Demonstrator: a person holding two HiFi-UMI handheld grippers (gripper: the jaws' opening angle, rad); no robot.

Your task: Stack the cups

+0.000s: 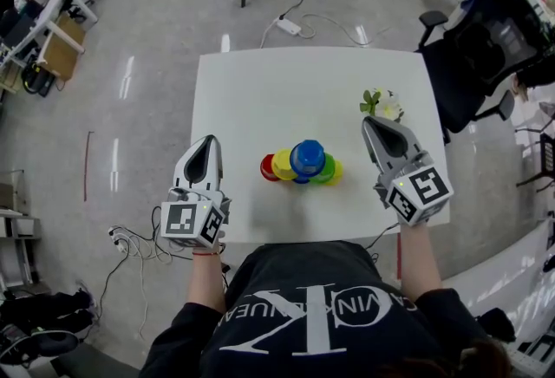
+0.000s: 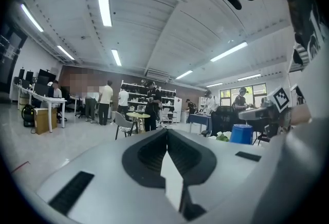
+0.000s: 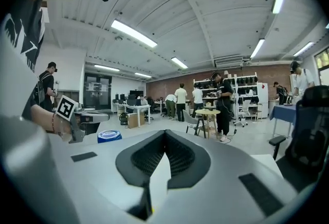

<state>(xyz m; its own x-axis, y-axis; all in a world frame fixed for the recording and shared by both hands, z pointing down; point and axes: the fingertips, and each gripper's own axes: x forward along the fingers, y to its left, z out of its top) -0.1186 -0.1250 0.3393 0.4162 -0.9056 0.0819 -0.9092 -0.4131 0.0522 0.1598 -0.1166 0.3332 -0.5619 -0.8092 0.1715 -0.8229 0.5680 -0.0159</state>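
blue cup (image 1: 307, 157) sits over the middle of the cups (image 1: 283, 165) below, so can't count them; from both gripper views only its top shows, rest hidden

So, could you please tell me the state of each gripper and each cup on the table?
Left gripper: shut, empty, clear of the cups.
Right gripper: shut, empty, clear of the cups.
Blue cup: sitting highest, on top of the bunched cups.
Red cup: at the bunch's left end, against a yellow cup.
Green cup: right of the blue cup, partly under it.
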